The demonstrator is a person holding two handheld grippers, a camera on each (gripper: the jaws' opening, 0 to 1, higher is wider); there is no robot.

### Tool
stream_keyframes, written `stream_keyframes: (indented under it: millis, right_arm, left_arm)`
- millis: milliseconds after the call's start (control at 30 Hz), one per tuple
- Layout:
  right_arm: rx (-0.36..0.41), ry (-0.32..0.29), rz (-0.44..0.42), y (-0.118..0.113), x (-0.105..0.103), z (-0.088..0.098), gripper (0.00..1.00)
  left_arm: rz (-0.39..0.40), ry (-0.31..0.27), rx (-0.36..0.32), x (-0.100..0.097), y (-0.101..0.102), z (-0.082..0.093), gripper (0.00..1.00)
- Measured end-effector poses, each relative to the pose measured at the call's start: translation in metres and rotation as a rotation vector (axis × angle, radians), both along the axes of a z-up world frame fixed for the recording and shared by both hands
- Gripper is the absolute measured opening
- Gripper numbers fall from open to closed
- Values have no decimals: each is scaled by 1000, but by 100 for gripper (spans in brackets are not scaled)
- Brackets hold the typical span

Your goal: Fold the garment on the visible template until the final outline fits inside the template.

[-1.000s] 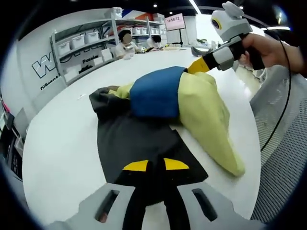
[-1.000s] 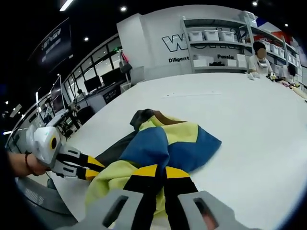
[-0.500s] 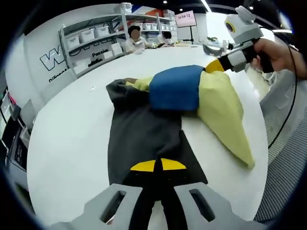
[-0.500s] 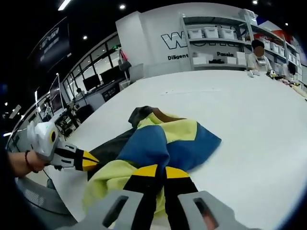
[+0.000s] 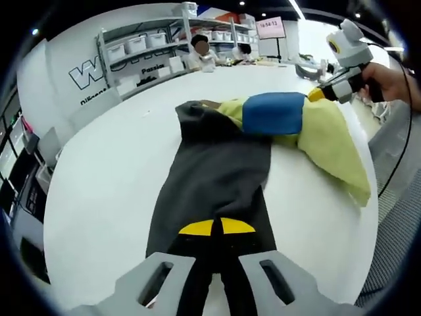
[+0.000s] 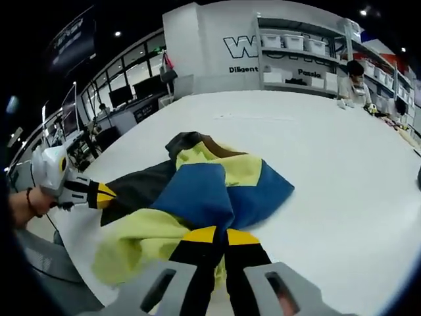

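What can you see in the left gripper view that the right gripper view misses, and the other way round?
The left gripper view alone shows a pink sign at the back and the right gripper pinching the garment's yellow part. The right gripper view alone shows big windows and the left gripper gripping the dark part. Both share the dark, blue and yellow garment on the white table, plus shelves of bins.

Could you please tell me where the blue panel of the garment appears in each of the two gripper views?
Left gripper view: the blue panel lies upper right of centre, beside the right gripper.
Right gripper view: the blue panel sits at centre, just above the right gripper's tips.
Shared landmark: the wall shelving.
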State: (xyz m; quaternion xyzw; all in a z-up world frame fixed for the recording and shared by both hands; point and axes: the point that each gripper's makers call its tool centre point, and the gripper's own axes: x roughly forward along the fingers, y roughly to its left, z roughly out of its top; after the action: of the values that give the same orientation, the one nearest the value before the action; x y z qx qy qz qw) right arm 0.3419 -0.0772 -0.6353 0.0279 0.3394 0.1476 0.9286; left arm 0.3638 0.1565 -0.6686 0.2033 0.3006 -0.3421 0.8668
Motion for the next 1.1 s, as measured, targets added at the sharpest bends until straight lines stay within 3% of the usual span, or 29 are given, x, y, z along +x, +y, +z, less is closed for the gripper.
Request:
stream_keyframes:
  millis: [567,833,900,1100]
  right_arm:
    - [-13,33,5,-3,-5,-4,0]
    - [-6,43,21,1,-5,-5,0]
    - [33,46,11,2,-4,-4,0]
    - [49,37,12,-2,0,2,0]
  left_arm:
    - [195,-14,56,22,66,0,0]
    - [255,-12,60,32,84,1,0]
    - [272,-19,76,33,90,1,0]
    - [289,-17,81,32,94,3,0]
